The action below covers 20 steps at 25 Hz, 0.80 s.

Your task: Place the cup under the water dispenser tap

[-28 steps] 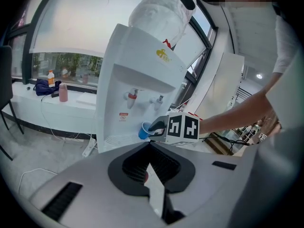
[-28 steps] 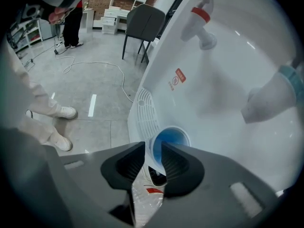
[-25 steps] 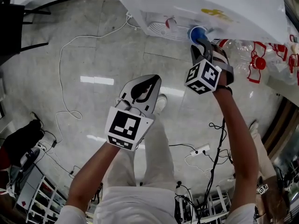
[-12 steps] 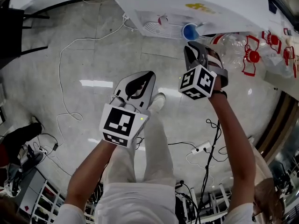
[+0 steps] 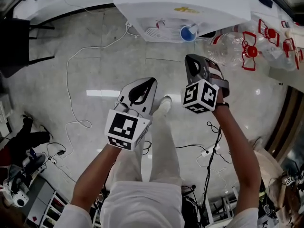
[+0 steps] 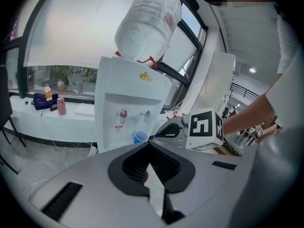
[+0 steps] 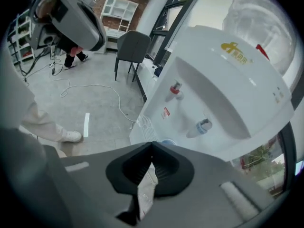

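Cup [image 5: 188, 33]: blue, upright on drip tray [image 5: 161, 32] of water dispenser [image 5: 180, 4], 12 o'clock in head view; looks roughly below blue tap [image 6: 147, 113] (right gripper view hides most of it)
Right gripper [image 5: 194, 63]: jaws have just closed, pressed together, nothing between them; clear of cup, which lies at its 12 o'clock
Left gripper [image 5: 148, 83]: jaws pressed together, empty, at 9 o'clock of right gripper
Progress: placement looks done, cup stands free
Risk 1: cup looks light and empty; a brush from either gripper would likely tip it off tray
Risk 2: cup may sit off-centre of spout, so water could hit rim or miss
Risk 3: floor cable [image 5: 67, 77] at 9 o'clock, a snag if person steps that way
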{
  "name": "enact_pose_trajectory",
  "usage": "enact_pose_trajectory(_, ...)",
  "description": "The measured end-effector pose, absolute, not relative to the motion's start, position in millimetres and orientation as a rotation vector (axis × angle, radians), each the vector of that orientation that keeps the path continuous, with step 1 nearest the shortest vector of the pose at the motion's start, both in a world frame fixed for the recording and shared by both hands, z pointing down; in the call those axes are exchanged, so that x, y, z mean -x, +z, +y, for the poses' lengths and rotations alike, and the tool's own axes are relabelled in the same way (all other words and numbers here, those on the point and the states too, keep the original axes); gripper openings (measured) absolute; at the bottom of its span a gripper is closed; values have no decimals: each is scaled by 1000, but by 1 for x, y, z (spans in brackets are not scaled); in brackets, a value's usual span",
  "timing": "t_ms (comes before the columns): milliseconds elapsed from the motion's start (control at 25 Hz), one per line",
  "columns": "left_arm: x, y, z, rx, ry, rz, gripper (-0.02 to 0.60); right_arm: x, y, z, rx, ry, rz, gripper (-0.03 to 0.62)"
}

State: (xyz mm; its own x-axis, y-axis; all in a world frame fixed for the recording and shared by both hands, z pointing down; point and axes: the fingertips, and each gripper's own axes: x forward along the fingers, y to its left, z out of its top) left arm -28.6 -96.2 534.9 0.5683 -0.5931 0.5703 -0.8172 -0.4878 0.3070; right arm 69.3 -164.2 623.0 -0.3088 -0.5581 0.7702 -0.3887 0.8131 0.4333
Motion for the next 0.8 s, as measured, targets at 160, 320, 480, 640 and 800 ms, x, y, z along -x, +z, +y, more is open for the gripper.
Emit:
enact_pose_trajectory(160,30,521,-86,-2256,531,-1125,2,-70,598,-145,-733,-167,-1975,11)
enact_pose_trajectory(320,36,508,-76,-2257,536,-1131,2,-72,574,-125,-762,-133,-2009,11)
enact_pose_trajectory(480,39,487,-64,-2263,540,-1122,2,-77,545,-105,-817,-90,-2035,11)
enact_pose_trajectory(640,38,465,-53,-2272,535,-1109,2,-85,513,-88,-897,-52,-2055,11)
enact_pose_trajectory(800,35,438,-42,-2289,516,-1102,2,-89,487,-69,-933,-46,-2073,11)
